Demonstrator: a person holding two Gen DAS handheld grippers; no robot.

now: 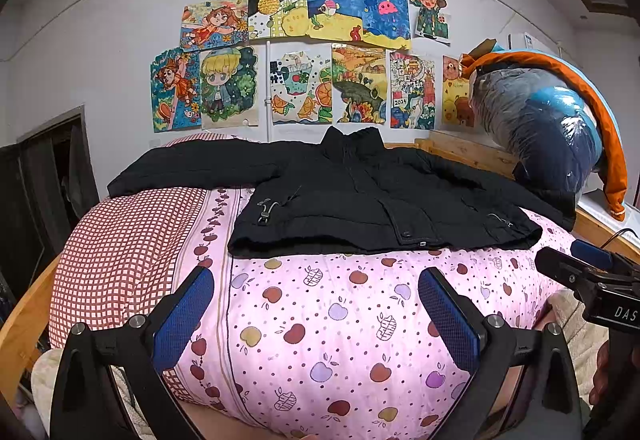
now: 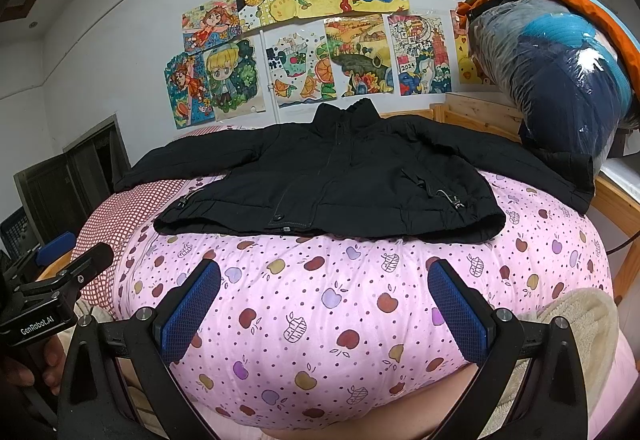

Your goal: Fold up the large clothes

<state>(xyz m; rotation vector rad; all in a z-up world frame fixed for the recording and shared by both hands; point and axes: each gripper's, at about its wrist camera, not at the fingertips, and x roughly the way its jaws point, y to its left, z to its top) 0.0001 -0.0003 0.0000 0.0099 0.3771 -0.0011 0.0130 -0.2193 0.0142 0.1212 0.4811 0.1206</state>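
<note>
Both my left claw [image 1: 316, 304] and right claw [image 2: 324, 298] hang open just short of the jacket [image 1: 360, 200], unfolded on the quilt [image 1: 340, 320], so I judge a sleeve grasp comes next.

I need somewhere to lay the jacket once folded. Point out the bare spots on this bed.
Free: the pink quilt between the jacket hem and both open grippers, left and right; also the checked pillow below the left sleeve. Crowded: the far right, where a bagged bundle meets the other sleeve.
</note>
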